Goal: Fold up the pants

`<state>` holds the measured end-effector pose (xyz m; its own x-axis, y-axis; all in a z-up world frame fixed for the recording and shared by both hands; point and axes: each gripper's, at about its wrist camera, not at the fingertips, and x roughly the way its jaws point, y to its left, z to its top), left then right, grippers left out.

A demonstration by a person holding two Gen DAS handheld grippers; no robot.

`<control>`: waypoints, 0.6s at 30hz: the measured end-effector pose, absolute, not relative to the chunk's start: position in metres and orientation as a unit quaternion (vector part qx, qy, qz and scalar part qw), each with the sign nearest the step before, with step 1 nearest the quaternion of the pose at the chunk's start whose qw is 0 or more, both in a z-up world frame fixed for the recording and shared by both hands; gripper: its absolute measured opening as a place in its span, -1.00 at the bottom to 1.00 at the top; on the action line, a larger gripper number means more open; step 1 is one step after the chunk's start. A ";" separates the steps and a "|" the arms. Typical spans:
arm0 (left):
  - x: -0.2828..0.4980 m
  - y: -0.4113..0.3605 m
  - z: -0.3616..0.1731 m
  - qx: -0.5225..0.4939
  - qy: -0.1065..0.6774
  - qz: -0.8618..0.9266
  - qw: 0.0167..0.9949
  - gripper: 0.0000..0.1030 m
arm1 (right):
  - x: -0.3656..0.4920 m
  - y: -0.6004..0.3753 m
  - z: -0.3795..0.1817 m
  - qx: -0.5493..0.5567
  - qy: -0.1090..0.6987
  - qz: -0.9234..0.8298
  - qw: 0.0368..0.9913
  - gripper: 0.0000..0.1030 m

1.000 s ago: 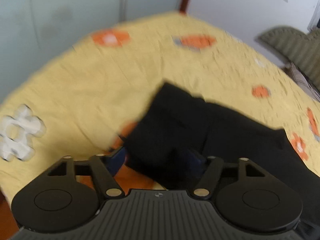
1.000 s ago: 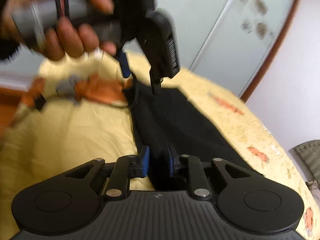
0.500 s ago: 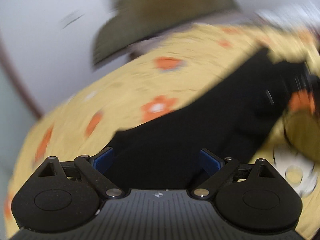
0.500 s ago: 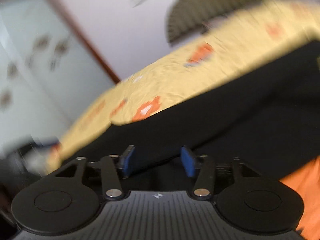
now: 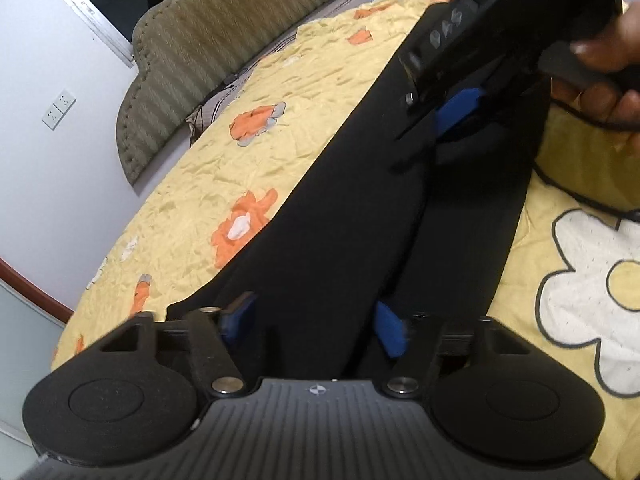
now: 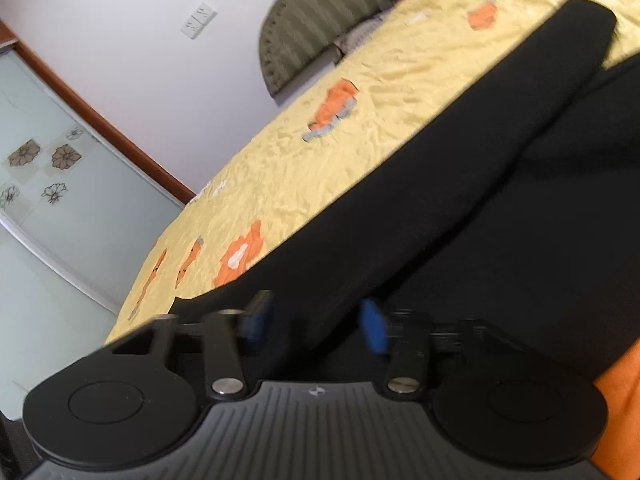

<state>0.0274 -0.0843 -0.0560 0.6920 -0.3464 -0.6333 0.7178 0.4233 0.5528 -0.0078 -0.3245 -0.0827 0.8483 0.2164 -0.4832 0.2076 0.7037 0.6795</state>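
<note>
The left gripper (image 5: 316,320) is sitting with its blue fingers (image 5: 390,330) about half apart, having just been closing, black cloth between them; whether the pads are pressing it I cannot tell. The right gripper (image 6: 314,320) has also just been closing, its fingers (image 6: 374,326) standing apart with cloth between them, grip unclear. Ahead of both fingers the black pants (image 5: 360,216) are stretching away along the yellow flowered bedspread (image 5: 248,152), one leg lying over the other. A second ago the garment was bunched and carried; now it is lying out lengthwise on the bed. That suggests the lengthwise fold is laid, and a crosswise fold is coming next. Beyond, the headboard (image 5: 224,52) is curving.
</note>
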 end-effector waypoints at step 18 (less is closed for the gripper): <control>-0.004 -0.068 -0.051 0.378 0.263 -0.413 0.786 -0.85 | -0.073 -0.316 -0.075 0.342 0.276 0.001 0.898 -0.92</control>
<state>-0.0044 -0.0676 -0.0506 0.5200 -0.4503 -0.7258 0.8481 0.3733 0.3760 -0.0735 -0.3159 -0.0754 0.8474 0.1912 -0.4954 0.1864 0.7665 0.6146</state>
